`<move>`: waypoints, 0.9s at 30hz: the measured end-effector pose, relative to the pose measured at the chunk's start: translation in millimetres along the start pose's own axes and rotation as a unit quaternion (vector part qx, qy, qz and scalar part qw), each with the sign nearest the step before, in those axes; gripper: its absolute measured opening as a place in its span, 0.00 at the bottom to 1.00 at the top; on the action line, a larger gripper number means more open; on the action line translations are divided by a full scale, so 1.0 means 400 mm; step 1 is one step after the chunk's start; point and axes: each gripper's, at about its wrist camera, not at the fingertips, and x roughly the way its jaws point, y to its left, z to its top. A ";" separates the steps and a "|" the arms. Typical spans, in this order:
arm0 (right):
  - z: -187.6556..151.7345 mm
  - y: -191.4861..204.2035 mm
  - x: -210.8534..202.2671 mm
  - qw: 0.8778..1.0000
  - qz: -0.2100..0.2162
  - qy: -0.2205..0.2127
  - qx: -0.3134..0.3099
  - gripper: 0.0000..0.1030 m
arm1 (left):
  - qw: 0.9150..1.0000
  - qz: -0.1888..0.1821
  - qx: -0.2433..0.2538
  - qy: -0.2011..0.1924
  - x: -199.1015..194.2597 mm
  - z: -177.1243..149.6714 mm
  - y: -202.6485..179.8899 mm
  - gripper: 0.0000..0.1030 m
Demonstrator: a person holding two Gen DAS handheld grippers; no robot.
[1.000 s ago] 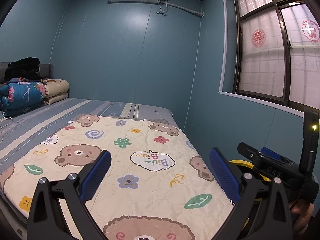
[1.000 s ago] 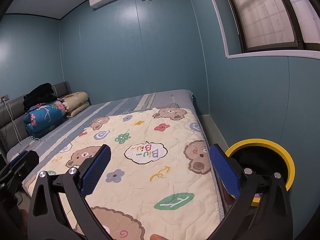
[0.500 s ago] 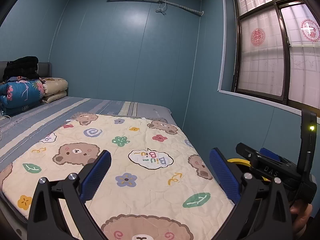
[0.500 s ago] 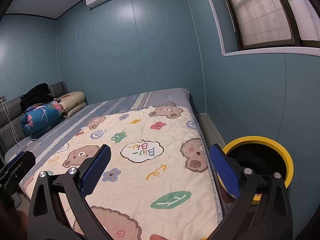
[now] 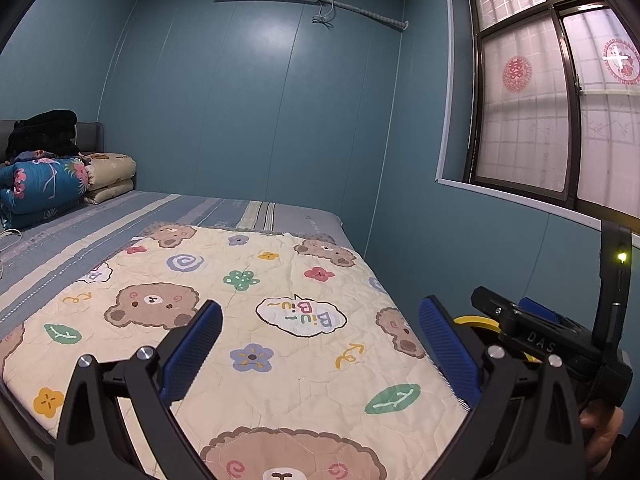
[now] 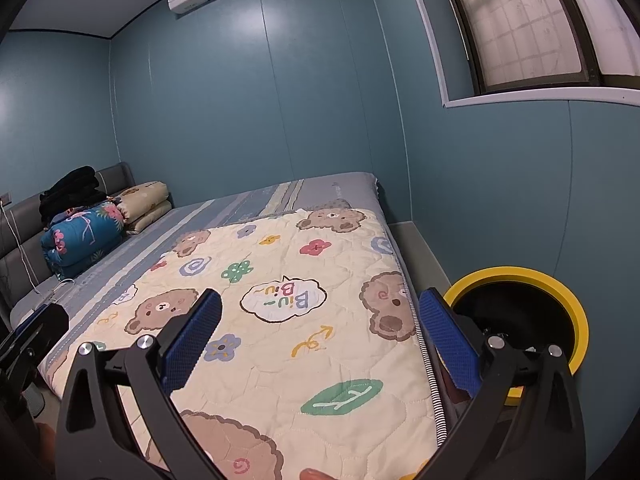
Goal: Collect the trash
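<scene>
Yellow plastic marks the rim of the trash bin (image 6: 576, 312), which stands on the floor in the gap between the bed (image 6: 328, 188) and the blue wall (image 6: 500, 200), just beside the right edge of the bear-print quilt (image 6: 280, 340). Its black interior is open at the top; what it holds cannot be made out. No loose trash shows on the quilt, on the striped sheet (image 5: 120, 224) or on the visible strip of floor.

Both tongs hang above the foot of the bed. The left tongs (image 5: 320, 348) stand wide apart with nothing between the blue pads (image 5: 192, 348). The right tongs (image 6: 320, 344) are equally wide and grip nothing; the right pad sits in front of the bin's near rim in the right wrist view.

This layout fits two stages: a bed whose litter already lies in the bin, or a search for litter that lies outside both views. The pictures do not settle which.

Guidance for work here, as a judgement:
- Keep the pads level and wide on approach to any scrap, since the quilt is soft and will bunch if pinched.
- Close only on the scrap, not on the fabric.
- Carry low across the quilt edge and release over the middle of the bin opening, clear of the rim.
- Keep clear of the folded bedding (image 5: 44, 184) at the headboard.
</scene>
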 end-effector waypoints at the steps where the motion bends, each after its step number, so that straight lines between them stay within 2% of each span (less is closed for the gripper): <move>1: 0.000 -0.001 -0.001 1.000 0.000 0.000 0.000 0.92 | 1.000 0.000 0.000 0.001 0.000 -0.001 0.001 0.92; 27: -0.010 -0.004 0.009 1.000 -0.001 0.008 0.009 0.92 | 1.000 -0.007 0.002 0.005 0.011 -0.009 0.001 0.92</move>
